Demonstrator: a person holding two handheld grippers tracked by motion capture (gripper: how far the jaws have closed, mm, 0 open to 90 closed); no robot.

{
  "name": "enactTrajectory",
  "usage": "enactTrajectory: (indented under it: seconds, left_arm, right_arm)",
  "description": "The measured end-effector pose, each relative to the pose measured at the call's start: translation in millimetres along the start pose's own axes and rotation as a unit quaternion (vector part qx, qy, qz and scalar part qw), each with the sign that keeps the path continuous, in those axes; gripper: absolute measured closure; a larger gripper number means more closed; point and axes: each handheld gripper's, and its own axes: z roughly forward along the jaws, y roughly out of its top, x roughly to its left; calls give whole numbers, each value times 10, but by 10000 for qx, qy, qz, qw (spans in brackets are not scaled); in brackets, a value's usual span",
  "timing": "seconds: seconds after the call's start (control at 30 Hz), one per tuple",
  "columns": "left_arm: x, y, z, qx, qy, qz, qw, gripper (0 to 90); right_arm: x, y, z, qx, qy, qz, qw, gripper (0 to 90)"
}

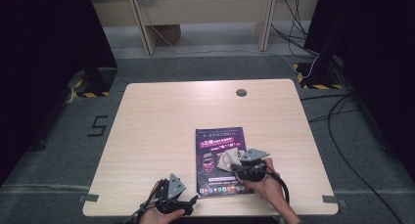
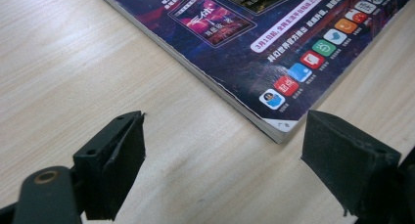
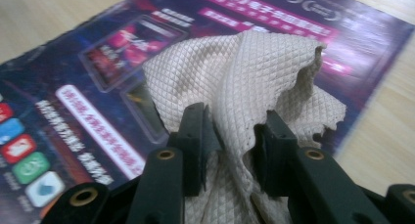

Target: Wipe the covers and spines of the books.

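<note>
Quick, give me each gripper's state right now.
Left gripper: open, holding nothing, beside the magazine corner.
Right gripper: shut on the beige cloth.

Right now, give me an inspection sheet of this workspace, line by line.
Surface: light wooden table, with a round grommet hole near the far edge.
Job's things: purple magazine lying flat on the table; beige waffle-textured cloth bunched on its cover.
Clutter: nothing seen.
Grippers: left tool open, jaws apart over bare wood just short of the magazine's near corner; right tool shut on the cloth.
Cables: black cable trailing from the right tool; more cables on the floor to the right.
Surroundings: grey carpet, a "5" marked left of the table, hazard-striped bases.
</note>
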Motion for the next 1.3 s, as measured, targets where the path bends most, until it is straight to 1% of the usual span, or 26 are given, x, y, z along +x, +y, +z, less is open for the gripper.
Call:
enactTrajectory:
  seconds: [0.07, 0.1, 0.13, 0.17, 0.27, 0.3, 0.43, 0.47, 0.53, 0.63, 0.7, 0.83, 0.9, 1.0, 1.1, 1.17, 1.3]
  left_arm:
    - [-14, -11, -15, 8, -16, 29, 10000, 157]
    - [-20, -17, -22, 14, -23, 40, 10000, 157]
    - [-20, -17, -22, 14, -23, 40, 10000, 157]
    - [-31, -24, -32, 15, -17, 59, 10000, 157]
    - [-35, -33, -44, 18, -20, 75, 10000, 157]
    - [-34, -35, -46, 24, -29, 70, 10000, 157]
    - [-32, -41, -49, 20, -33, 57, 10000, 157]
    - [-31, -43, -48, 23, -25, 58, 10000, 157]
    - [-30, -45, -48, 27, -22, 50, 10000, 157]
    - [-24, -47, -47, 27, -27, 44, 10000, 157]
    - [-21, -49, -50, 43, -22, 49, 10000, 158]
    - [-20, -50, -50, 44, -31, 57, 10000, 157]
    - [-25, -51, -50, 42, -34, 66, 10000, 157]
    - [-26, -51, -48, 41, -33, 67, 10000, 157]
    - [-25, -52, -46, 41, -24, 76, 10000, 158]
    - [-24, -51, -45, 45, -20, 71, 10000, 157]
    - [-28, -52, -44, 48, -16, 81, 10000, 157]
  right_arm:
    - [67, 8, 12, -13, 55, -74, 10000, 684]
    - [120, 16, 23, -11, 127, -127, 9998, 684]
    - [120, 16, 23, -11, 127, -127, 9998, 684]
    - [213, 32, 46, -10, 226, -207, 9995, 684]
    - [318, 46, 67, -30, 333, -328, 9989, 682]
    - [372, 52, 78, -25, 426, -346, 9985, 681]
    - [544, 61, 91, -20, 605, -507, 9969, 681]
    - [573, 61, 95, -28, 662, -567, 9962, 681]
    - [624, 54, 90, -30, 736, -578, 9956, 680]
    - [686, 32, 61, -20, 807, -681, 9944, 680]
    - [701, 7, 37, -26, 855, -691, 9939, 679]
    - [714, -36, -14, -21, 873, -704, 9937, 679]
    - [695, -86, -68, -35, 850, -641, 9943, 680]
    - [650, -123, -118, -10, 820, -608, 9948, 681]
    - [582, -178, -183, 2, 758, -507, 9958, 682]
    - [556, -192, -203, 6, 730, -517, 9960, 682]
    - [449, -272, -297, 10, 625, -360, 9974, 686]
